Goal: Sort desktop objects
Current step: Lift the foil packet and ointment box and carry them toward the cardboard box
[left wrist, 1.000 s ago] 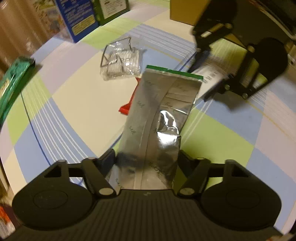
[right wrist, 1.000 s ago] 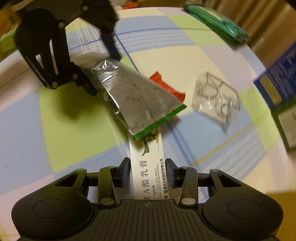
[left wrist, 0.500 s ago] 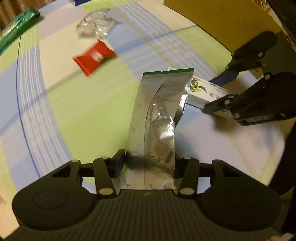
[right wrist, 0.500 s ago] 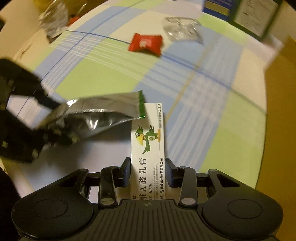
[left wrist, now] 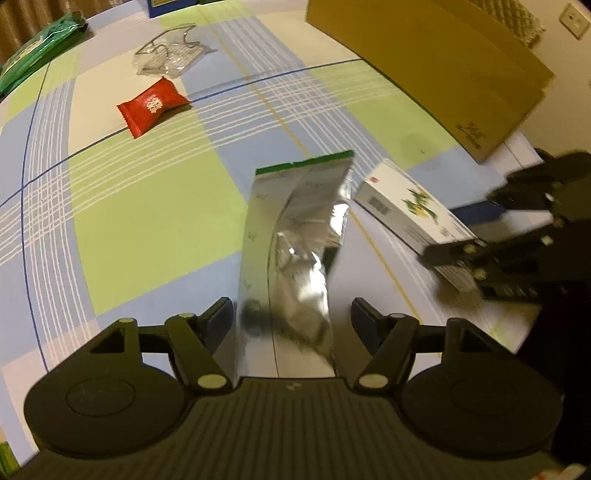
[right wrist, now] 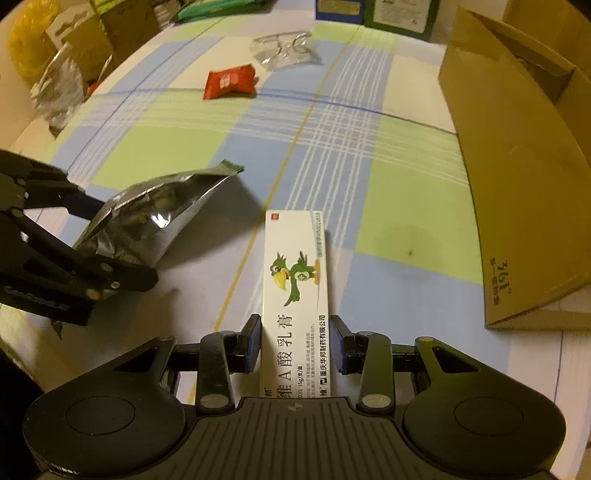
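Note:
A silver foil pouch [left wrist: 295, 229] with a green top edge stands between the fingers of my left gripper [left wrist: 291, 319]. The jaws are opening, and a gap shows on each side of the pouch. My right gripper [right wrist: 294, 343] is shut on a white ointment box [right wrist: 295, 258] printed with a green parrot. The right wrist view shows the pouch [right wrist: 155, 218] and the left gripper [right wrist: 114, 242] at the left. The left wrist view has the white box [left wrist: 406, 203] and the right gripper [left wrist: 461, 236] at the right. Both grippers hover over the checked tablecloth [right wrist: 184, 140].
An open cardboard box [right wrist: 524, 184] stands at the right. A red candy packet [right wrist: 231, 85] and a clear plastic wrapper [right wrist: 284, 50] lie farther back. A green packet [left wrist: 37, 59] lies at the far left edge. Blue and green cartons [right wrist: 369, 11] stand at the back.
Both grippers have carried their items across the cloth toward the cardboard box and rolled. The left jaws pinched the pouch, then widened off it. The right grip on the white box is unchanged.

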